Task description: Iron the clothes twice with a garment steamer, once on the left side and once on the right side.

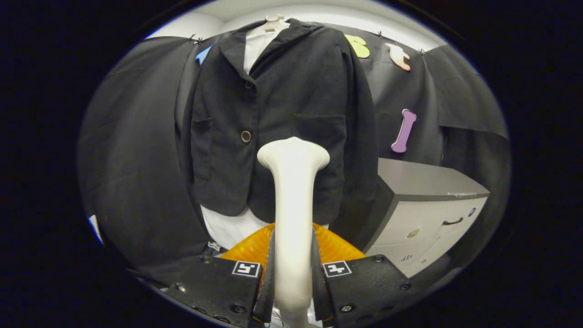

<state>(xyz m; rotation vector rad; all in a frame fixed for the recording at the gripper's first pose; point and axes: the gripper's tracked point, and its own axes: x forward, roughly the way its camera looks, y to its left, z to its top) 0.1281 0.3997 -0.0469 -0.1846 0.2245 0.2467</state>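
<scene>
Gripper (293, 278) with both fingers clenched on the white handle of the garment steamer (293, 200), whose head stands upright just ahead. Beyond it, at twelve o'clock, a black jacket (273, 123) hangs over a white shirt (227, 230); a grey drawer cabinet (428, 218) sits at four o'clock. Judged step: approach, before a pass. The next move calls for carrying the head to one front panel and stroking along it.

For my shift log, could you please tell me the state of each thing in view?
Gripper: shut on the garment steamer.
Garment steamer: held upright, head just short of the jacket.
Black jacket: hanging, buttoned, over a white shirt.
Grey cabinet: drawers closed.
</scene>
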